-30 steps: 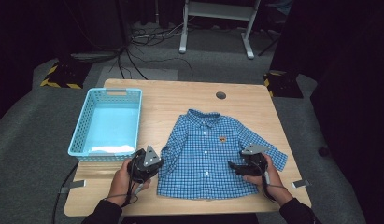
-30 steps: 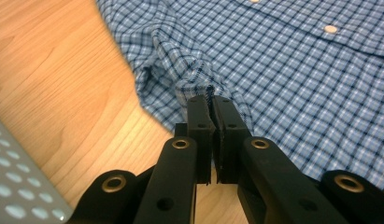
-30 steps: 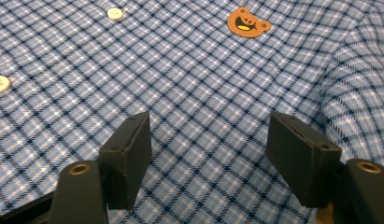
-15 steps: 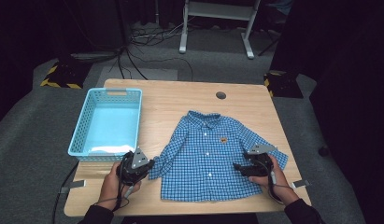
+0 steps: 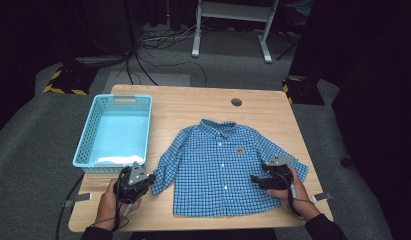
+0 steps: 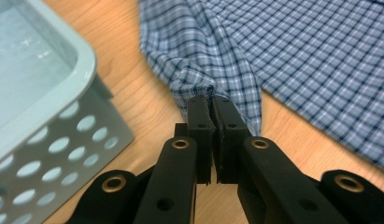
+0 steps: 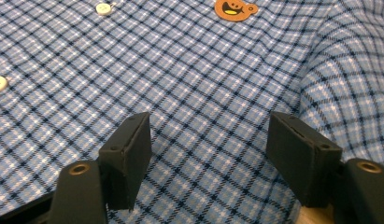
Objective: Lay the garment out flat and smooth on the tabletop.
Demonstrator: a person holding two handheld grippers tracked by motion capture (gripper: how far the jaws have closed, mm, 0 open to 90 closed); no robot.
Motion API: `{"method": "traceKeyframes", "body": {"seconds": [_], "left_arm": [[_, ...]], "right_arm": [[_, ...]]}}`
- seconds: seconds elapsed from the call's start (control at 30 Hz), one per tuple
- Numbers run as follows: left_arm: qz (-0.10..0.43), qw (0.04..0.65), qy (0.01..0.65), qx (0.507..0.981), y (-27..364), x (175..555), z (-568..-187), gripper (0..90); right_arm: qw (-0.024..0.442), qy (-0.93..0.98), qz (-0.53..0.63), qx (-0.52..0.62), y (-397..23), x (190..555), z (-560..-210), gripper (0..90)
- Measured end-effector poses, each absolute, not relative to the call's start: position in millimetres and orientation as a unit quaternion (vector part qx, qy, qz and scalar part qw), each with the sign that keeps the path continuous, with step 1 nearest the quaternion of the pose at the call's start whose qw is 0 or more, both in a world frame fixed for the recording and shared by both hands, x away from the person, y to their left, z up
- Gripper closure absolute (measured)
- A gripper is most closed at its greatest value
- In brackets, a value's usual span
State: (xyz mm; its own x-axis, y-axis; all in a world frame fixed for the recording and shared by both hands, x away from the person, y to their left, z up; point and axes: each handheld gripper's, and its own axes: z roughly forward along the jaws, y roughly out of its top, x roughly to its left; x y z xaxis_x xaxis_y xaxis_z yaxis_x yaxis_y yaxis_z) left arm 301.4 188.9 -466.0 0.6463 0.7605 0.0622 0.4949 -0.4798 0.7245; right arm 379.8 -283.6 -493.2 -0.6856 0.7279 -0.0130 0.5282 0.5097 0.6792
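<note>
Shirt (image 5: pixel 224 170) lay face-up at the table's (image 5: pixel 193 102) centre, basket (image 5: pixel 114 131) at nine o'clock. Left gripper (image 6: pixel 212 105) clenched the cuff (image 6: pixel 194 86), probably to fold the sleeve; right gripper (image 7: pixel 208 140) hovered released above the cloth.

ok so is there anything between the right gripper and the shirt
Nothing visible. The right gripper hangs with its jaws wide open right over the checked shirt, near its right sleeve, with only cloth between and below the jaws. The left gripper is already shut on the cuff of the other sleeve, beside the blue basket.
</note>
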Motion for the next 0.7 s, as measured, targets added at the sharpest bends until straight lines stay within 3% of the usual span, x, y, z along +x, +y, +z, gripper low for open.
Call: {"method": "traceKeyframes", "body": {"seconds": [0.7], "left_arm": [[0.214, 0.332, 0.406, 0.824, 224, 293, -477, 86.4]], "right_arm": [[0.148, 0.856, 0.331, 0.369, -288, 379, -493, 31.3]]}}
